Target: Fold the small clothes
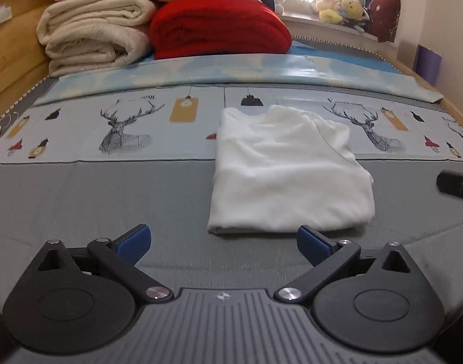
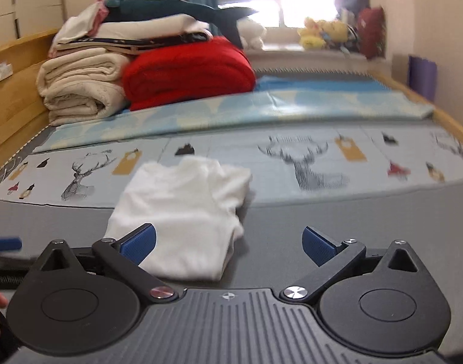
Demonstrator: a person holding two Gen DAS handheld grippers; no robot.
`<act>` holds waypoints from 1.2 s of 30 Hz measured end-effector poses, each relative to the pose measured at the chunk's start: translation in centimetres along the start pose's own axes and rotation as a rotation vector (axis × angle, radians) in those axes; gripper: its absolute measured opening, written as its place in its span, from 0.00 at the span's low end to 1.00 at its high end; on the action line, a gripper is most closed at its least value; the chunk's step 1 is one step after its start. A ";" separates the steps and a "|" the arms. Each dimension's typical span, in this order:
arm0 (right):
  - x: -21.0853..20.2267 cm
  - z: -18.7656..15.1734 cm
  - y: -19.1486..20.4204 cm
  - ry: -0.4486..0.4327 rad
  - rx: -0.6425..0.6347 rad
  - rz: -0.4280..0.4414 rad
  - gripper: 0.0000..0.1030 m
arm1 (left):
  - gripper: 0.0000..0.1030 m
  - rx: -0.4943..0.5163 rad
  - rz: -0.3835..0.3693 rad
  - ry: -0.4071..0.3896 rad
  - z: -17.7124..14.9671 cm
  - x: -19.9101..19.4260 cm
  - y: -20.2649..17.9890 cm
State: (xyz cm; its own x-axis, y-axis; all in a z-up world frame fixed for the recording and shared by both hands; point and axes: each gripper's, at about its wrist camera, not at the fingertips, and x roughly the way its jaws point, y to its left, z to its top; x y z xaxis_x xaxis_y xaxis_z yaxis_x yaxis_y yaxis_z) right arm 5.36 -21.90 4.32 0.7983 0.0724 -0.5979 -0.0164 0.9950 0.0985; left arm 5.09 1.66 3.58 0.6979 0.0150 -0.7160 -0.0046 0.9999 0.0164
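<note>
A small white garment (image 1: 286,170) lies folded into a rough rectangle on the grey bed sheet (image 1: 95,197). It also shows in the right wrist view (image 2: 186,212). My left gripper (image 1: 224,244) is open and empty, just short of the garment's near edge, which lies ahead and to the right. My right gripper (image 2: 228,247) is open and empty; its left blue pad (image 2: 140,242) hangs over the garment's near edge, with the garment ahead and to the left. The right wrist view is blurred by motion.
A deer-print cloth (image 1: 125,127) and a light blue sheet (image 1: 201,69) lie across the bed behind the garment. Folded cream blankets (image 1: 92,33) and a red blanket (image 1: 219,27) are stacked at the back left. Wooden bed rails (image 1: 13,60) run along both sides. Plush toys (image 1: 340,7) sit on the windowsill.
</note>
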 end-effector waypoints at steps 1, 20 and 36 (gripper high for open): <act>0.0 -0.4 0.1 0.017 0.002 -0.012 0.99 | 1.00 -0.003 0.004 -0.012 0.0 0.0 0.1; 2.2 -2.9 0.3 0.071 0.003 -0.017 0.99 | 1.00 -0.011 0.018 0.007 -0.1 2.6 -0.4; 3.0 -3.2 1.7 0.082 -0.070 0.006 0.99 | 1.00 -0.060 0.018 0.030 0.1 3.5 0.4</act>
State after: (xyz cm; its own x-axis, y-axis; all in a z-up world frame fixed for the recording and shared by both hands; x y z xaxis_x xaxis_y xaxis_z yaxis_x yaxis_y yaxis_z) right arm 5.80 -19.75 0.19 0.7462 0.0805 -0.6609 -0.0650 0.9967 0.0480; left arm 7.59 2.16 1.11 0.6754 0.0321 -0.7368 -0.0606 0.9981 -0.0121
